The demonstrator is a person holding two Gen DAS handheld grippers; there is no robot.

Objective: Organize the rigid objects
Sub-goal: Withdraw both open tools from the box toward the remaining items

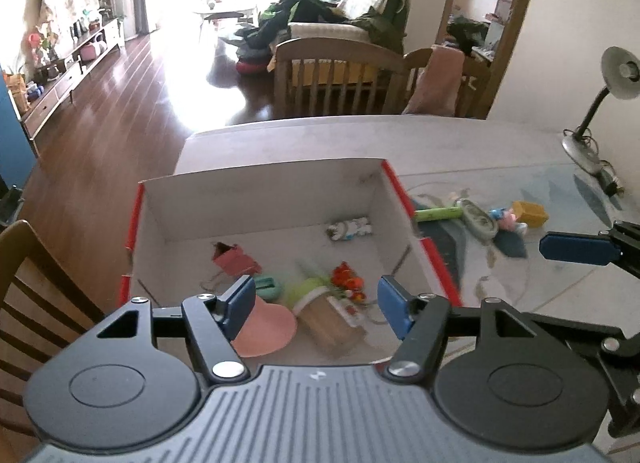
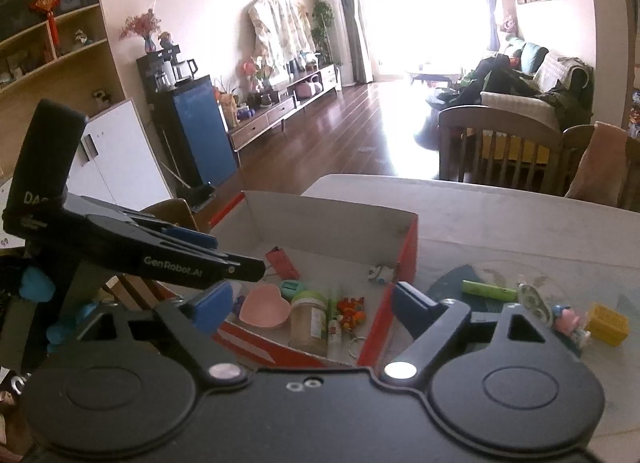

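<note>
Four small rigid toys remain on the table; the green plastic tube (image 2: 489, 290) is light, slick: grip mid-length. Both grippers' jaws gape empty.

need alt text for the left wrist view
An open left gripper, holding nothing, hangs over a red-edged cardboard box containing a pink heart dish, a jar and small toys. More toys lie on the table at right.

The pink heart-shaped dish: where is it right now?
The pink heart-shaped dish lies inside the red cardboard box, near its front wall, just left of the green-lidded jar in the right wrist view.
</note>
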